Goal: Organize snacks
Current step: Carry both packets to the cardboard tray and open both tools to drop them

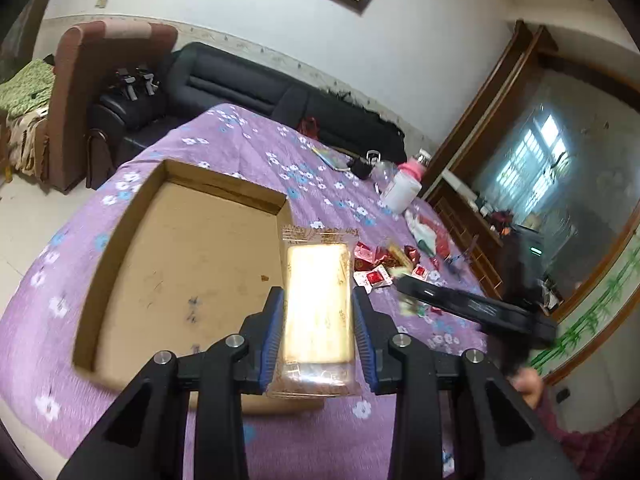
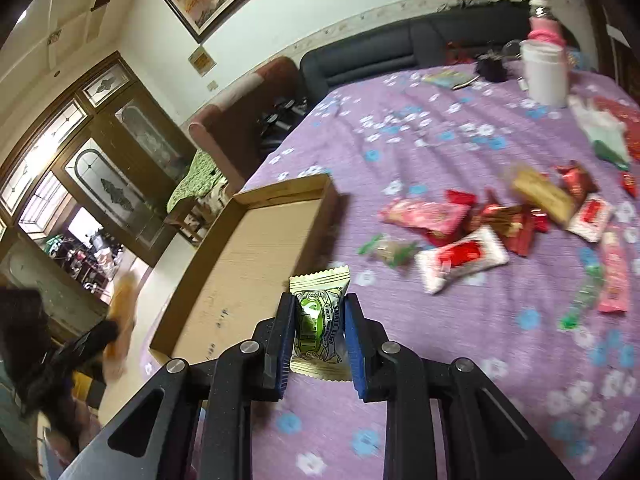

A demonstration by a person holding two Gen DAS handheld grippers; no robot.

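Note:
My left gripper (image 1: 318, 300) is shut on a clear-wrapped golden cake bar (image 1: 319, 300), held above the right side of the shallow cardboard box (image 1: 120, 232). My right gripper (image 2: 318, 312) is shut on a small green-and-cream snack packet (image 2: 320, 320), hovering over the purple flowered cloth just right of the same cardboard box (image 2: 324, 196). A heap of red, white and pink snack packets (image 2: 500, 224) lies on the cloth to the right. The same packets (image 1: 384, 264) show beyond the cake bar in the left wrist view, with the other gripper (image 1: 460, 300) blurred above them.
A white jar (image 2: 546, 76) and a pink-capped bottle (image 2: 544, 24) stand at the far end of the table, beside a green-and-white bag (image 2: 604, 132). A dark sofa (image 1: 248, 84) and a brown armchair (image 1: 80, 92) stand behind the table. The box floor is bare.

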